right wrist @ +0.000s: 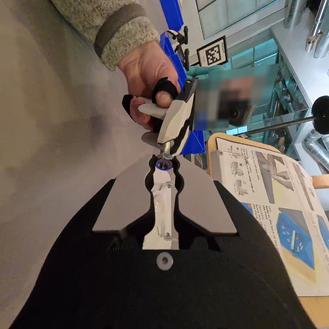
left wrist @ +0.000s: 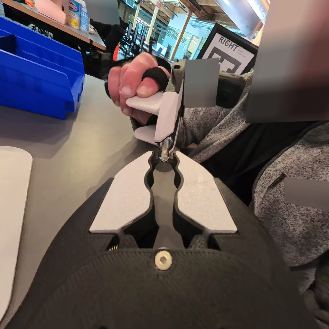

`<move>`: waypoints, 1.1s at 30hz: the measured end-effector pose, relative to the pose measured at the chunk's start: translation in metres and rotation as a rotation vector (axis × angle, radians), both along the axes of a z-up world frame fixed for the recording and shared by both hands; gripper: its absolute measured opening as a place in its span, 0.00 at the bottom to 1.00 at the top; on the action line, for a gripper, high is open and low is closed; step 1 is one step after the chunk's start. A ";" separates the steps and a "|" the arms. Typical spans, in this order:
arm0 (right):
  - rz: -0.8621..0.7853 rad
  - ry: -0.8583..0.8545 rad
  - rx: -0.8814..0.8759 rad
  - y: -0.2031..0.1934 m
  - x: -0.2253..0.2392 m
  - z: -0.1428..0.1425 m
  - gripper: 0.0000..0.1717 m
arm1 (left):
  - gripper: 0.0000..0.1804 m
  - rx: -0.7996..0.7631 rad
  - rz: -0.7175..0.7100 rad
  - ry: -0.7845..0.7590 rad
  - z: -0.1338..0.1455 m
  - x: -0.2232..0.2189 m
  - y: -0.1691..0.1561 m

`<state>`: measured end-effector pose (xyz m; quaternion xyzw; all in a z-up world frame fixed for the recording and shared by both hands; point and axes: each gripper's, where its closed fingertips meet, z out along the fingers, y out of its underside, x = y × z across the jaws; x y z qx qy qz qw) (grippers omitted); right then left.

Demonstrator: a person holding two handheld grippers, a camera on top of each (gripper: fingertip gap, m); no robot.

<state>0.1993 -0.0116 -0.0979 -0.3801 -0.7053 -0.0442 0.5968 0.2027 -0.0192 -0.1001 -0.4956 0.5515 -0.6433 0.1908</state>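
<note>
Your left gripper (left wrist: 163,162) clenched the hexagonal head of a silver threaded steel bolt (left wrist: 164,151). Your right gripper (right wrist: 164,163) clenched the silver hexagonal nut (right wrist: 164,156) on that bolt, above the grey desk (left wrist: 99,135), right of the blue plastic bin (left wrist: 41,74).

Both grippers meet tip to tip: left gripper (left wrist: 163,162) is clamped on the bolt (left wrist: 164,151) head, right gripper (right wrist: 163,164) pinches its nut (right wrist: 164,156).
</note>
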 end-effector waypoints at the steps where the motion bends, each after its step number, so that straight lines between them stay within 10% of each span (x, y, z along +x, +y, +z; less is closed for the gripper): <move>1: 0.006 0.039 -0.050 0.001 0.001 0.002 0.11 | 0.10 0.025 0.018 -0.003 0.001 0.001 0.002; 12: 0.150 0.483 -1.066 0.014 0.012 0.015 0.14 | 0.10 0.392 0.259 -0.025 0.006 0.001 0.029; 19: 0.185 0.589 -1.354 0.019 0.009 0.009 0.12 | 0.10 0.521 0.307 -0.010 0.005 0.001 0.032; 27: 0.228 0.650 -1.494 0.020 0.009 0.010 0.11 | 0.10 0.658 0.358 0.016 0.004 0.005 0.035; 33: 0.134 0.512 -1.143 0.020 0.006 0.004 0.11 | 0.10 0.388 0.274 0.044 0.001 0.002 0.031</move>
